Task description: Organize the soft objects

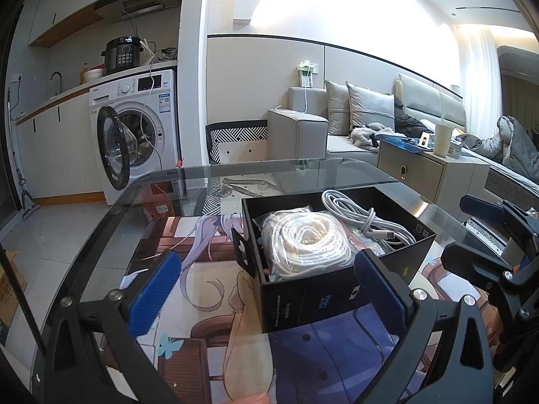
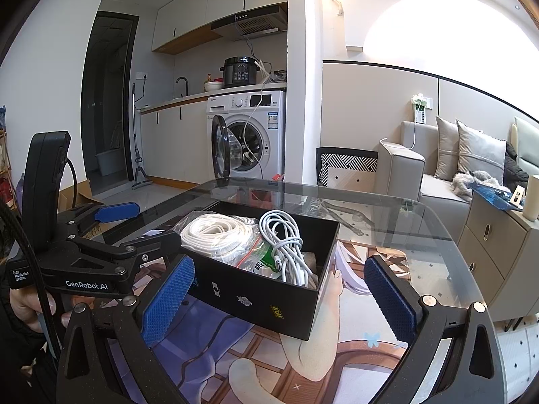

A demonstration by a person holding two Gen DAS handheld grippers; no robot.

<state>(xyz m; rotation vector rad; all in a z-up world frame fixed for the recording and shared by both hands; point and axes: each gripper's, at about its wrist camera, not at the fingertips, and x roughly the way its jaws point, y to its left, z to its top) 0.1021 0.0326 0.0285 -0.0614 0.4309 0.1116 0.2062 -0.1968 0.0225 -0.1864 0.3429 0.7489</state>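
Observation:
A black open box (image 1: 323,298) (image 2: 269,298) sits on the anime-print mat (image 1: 209,303) on the glass table. In it lie a bagged coil of white cord (image 1: 306,242) (image 2: 215,232) and a bundle of white charging cable (image 1: 367,217) (image 2: 286,245). My left gripper (image 1: 269,289) is open and empty, its blue pads either side of the box's near corner without touching it. My right gripper (image 2: 279,299) is open and empty, spanning the box's near wall. The left gripper also shows in the right wrist view (image 2: 141,225) at the box's left side.
The glass table's far edge (image 1: 269,165) (image 2: 303,185) curves behind the box. A washing machine (image 1: 141,128) with an open door, a sofa (image 1: 337,128) and a bedside cabinet (image 1: 427,171) stand beyond. The right gripper's frame (image 1: 488,256) shows at the right.

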